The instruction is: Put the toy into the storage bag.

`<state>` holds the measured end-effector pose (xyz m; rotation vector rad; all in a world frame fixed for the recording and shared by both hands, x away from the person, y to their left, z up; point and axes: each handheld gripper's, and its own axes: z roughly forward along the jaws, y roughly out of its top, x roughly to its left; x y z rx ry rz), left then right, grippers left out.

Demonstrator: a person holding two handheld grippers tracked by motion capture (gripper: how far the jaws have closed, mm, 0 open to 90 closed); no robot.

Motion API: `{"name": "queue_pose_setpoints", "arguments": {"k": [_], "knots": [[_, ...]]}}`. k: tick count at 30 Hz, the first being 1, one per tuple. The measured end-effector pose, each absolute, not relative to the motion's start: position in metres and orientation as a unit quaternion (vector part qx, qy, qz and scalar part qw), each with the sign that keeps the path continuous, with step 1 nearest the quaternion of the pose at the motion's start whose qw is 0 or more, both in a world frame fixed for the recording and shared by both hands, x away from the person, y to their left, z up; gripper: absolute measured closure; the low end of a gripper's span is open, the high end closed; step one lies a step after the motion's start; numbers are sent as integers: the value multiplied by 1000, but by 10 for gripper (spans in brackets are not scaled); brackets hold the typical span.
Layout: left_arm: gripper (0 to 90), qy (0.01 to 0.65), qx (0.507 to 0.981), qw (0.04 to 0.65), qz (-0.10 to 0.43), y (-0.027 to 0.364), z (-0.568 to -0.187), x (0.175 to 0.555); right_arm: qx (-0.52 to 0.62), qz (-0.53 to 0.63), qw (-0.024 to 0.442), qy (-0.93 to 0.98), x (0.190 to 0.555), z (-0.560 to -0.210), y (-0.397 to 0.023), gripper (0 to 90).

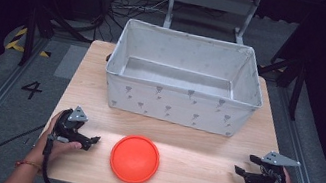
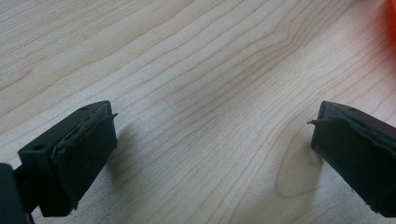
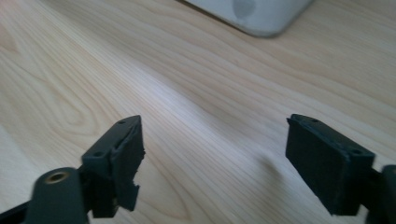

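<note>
A flat round orange-red disc (image 1: pixel 135 158) lies on the wooden table (image 1: pixel 207 147) near its front edge, in front of a white fabric bin (image 1: pixel 176 106). My left gripper (image 1: pixel 92 140) rests low at the disc's left, a short gap away, jaws pointing toward it. In the left gripper view the left gripper (image 2: pixel 212 140) is open over bare wood, and a blurred edge of the disc (image 2: pixel 390 18) shows at the top right. My right gripper (image 1: pixel 244 165) sits well to the disc's right, pointing left. It is open (image 3: pixel 215 149) with nothing between its jaws.
The bin's inside (image 1: pixel 176 76) looks bare and it takes up the back half of the table. A corner of the bin (image 3: pixel 252 14) shows in the right gripper view. Black stands and cables (image 1: pixel 130 7) lie on the floor beyond.
</note>
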<state>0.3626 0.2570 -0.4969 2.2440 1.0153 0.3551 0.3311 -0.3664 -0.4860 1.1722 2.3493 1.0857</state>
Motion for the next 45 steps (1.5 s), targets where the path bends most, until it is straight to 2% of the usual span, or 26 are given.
{"name": "queue_pose_setpoints", "arguments": {"k": [6,10,11,16,21,26,33,38,41,45], "knots": [[6,389,853,320,137,257,-497,362,368,400,131,829,331,-467,-332,198],[5,389,853,320,137,257,-497,362,314,418,106,845,335,-450,-287,203],[5,389,853,320,137,257,-497,362,314,418,106,845,335,-450,-287,203],[5,389,853,320,137,257,-497,362,256,431,65,863,345,-443,-223,221],[3,388,854,321,133,257,-497,363,222,421,36,879,358,-452,-167,289],[3,388,854,321,133,257,-497,363,212,416,12,885,367,-464,-133,260],[3,387,854,321,133,257,-497,363,200,394,-2,897,371,-483,-104,227],[3,387,854,321,133,257,-497,363,211,395,-7,894,376,-492,-101,222],[3,387,854,321,133,257,-497,363,202,399,-16,894,374,-492,-100,293],[3,387,854,321,133,257,-497,363,193,396,13,898,367,-492,-97,438]]}}
